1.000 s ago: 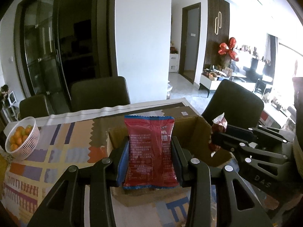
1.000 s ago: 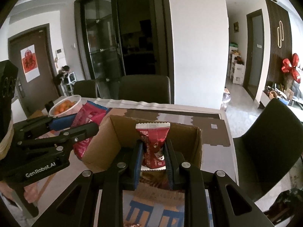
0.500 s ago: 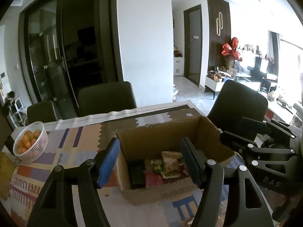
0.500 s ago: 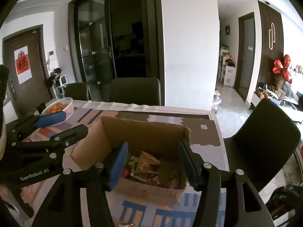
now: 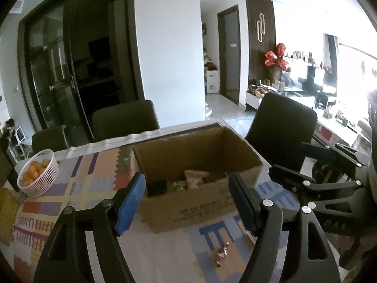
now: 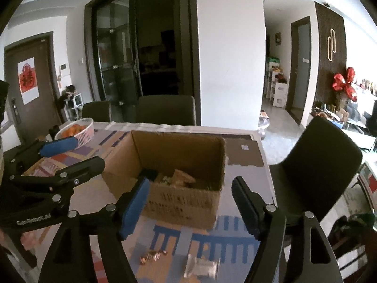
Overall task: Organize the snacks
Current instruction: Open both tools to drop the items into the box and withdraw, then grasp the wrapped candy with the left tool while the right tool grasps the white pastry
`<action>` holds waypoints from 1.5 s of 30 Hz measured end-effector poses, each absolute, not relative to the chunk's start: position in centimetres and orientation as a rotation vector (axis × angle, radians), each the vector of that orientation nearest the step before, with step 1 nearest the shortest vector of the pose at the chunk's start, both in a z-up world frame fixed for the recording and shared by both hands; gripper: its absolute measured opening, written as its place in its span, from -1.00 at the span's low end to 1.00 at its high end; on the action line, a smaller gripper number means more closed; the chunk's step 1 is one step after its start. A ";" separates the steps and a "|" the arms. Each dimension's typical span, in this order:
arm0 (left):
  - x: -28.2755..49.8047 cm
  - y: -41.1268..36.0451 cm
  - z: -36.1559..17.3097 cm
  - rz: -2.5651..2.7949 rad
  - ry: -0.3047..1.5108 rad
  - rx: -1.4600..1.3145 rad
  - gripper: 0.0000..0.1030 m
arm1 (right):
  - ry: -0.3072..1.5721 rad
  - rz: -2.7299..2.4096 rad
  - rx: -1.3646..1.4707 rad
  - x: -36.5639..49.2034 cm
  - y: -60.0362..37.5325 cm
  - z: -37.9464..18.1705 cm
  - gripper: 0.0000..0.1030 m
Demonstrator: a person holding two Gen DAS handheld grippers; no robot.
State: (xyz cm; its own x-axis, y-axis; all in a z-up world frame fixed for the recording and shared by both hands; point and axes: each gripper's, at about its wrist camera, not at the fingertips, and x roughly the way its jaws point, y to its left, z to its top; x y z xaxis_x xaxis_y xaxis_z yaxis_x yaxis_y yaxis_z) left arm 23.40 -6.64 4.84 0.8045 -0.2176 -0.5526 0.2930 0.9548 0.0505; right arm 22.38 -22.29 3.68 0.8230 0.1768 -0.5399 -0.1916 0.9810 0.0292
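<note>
An open cardboard box (image 5: 202,202) (image 6: 186,200) stands on the patterned table and holds several snack packets (image 5: 193,179) (image 6: 181,176). My left gripper (image 5: 186,202) is open and empty, just in front of the box. My right gripper (image 6: 190,205) is open and empty, also in front of the box. A small shiny wrapped snack (image 5: 220,257) (image 6: 152,255) lies on the table near me. A clear packet (image 6: 200,268) lies beside it in the right wrist view. Each gripper shows in the other's view: the right one (image 5: 313,165) and the left one (image 6: 70,152).
A white basket of oranges (image 5: 37,174) (image 6: 76,131) stands at the table's left. Dark chairs stand behind the table (image 5: 124,120) and at its right (image 5: 282,122) (image 6: 318,155). A yellow object (image 5: 7,210) lies at the left edge.
Both grippers opened and dropped their red snack packets into the box, then drew back toward me. The box now appears farther away and the loose snacks on the table came into view.
</note>
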 end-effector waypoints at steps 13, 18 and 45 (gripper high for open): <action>20.8 -8.5 0.3 -0.318 0.681 0.179 0.41 | 0.696 0.161 -0.018 19.9 -24.1 -1.1 0.48; 20.6 -8.9 -2.1 -0.335 0.731 0.191 0.41 | 0.748 0.157 -0.015 19.7 -24.6 -3.3 0.48; 23.3 -9.8 -12.6 -0.411 0.976 0.175 0.10 | 0.987 0.142 0.107 22.2 -25.5 -13.7 0.31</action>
